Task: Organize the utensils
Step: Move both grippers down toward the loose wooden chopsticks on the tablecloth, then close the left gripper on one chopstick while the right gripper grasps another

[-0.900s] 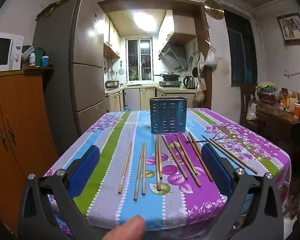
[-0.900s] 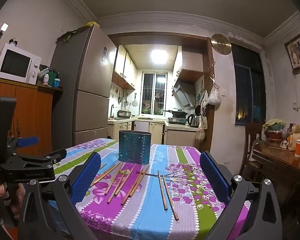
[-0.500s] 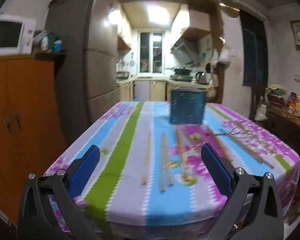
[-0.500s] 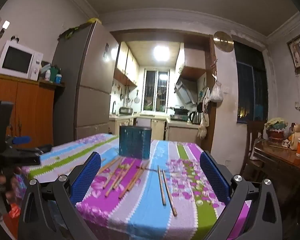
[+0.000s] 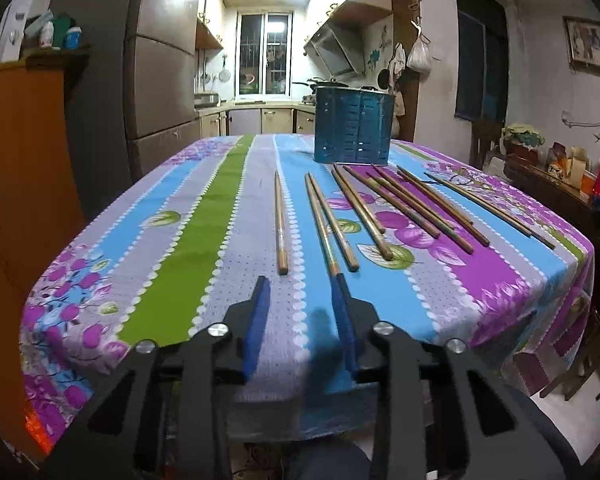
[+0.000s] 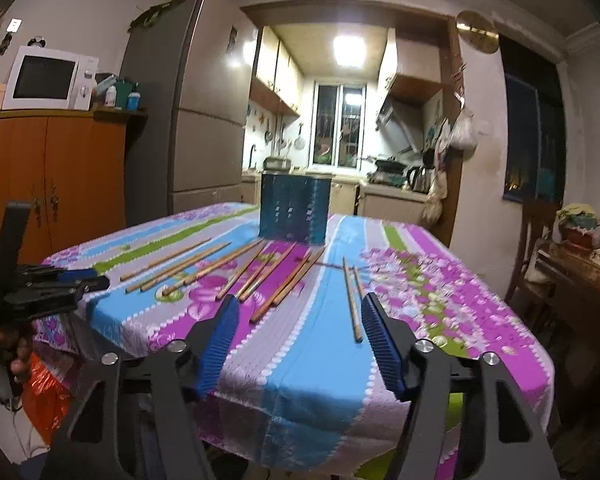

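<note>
Several wooden chopsticks lie spread on the striped floral tablecloth, in front of a blue perforated utensil holder standing upright at the far side. My left gripper is open and empty, low over the near table edge, just short of the leftmost chopstick. In the right wrist view the chopsticks and holder show too. My right gripper is open and empty over the near edge, beside a separate pair of chopsticks. The left gripper shows at far left.
A fridge and an orange cabinet with a microwave stand left of the table. A wooden side table with clutter and a chair stand at the right. The kitchen lies behind.
Both grippers have narrowed from wide open to a smaller opening. The left gripper has moved forward and lower over the near table edge; the right has also come closer to the table.
</note>
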Demonstrator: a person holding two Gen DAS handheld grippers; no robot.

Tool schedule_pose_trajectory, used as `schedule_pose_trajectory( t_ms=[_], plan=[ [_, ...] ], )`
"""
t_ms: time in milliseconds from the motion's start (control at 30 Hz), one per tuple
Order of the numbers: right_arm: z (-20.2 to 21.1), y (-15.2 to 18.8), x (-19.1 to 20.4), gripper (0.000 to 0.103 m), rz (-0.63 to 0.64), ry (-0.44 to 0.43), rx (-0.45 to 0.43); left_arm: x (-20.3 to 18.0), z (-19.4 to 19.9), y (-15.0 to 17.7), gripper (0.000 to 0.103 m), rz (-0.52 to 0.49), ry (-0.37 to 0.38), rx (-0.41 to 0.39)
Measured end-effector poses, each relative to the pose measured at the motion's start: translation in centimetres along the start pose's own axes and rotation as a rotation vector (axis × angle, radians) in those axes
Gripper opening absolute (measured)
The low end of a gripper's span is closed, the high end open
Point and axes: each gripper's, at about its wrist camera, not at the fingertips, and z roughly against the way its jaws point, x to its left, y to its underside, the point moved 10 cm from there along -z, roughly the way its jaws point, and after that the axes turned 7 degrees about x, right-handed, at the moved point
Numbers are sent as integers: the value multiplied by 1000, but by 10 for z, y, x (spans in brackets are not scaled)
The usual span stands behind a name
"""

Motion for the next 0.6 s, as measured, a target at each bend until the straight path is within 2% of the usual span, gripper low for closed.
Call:
schedule_pose_trajectory(
  t_ms=[333,467,600],
  plan=[
    [-26,10,0,62,-10,-9,44,11,-35,-15,25,14,-14,33],
    [-36,15,-18,52,-19,24,64,12,-41,-19,25,15,-5,31],
    [-49,25,-43,45,-38,66,102,9,-39,-17,20,4,-25,11]
  ],
)
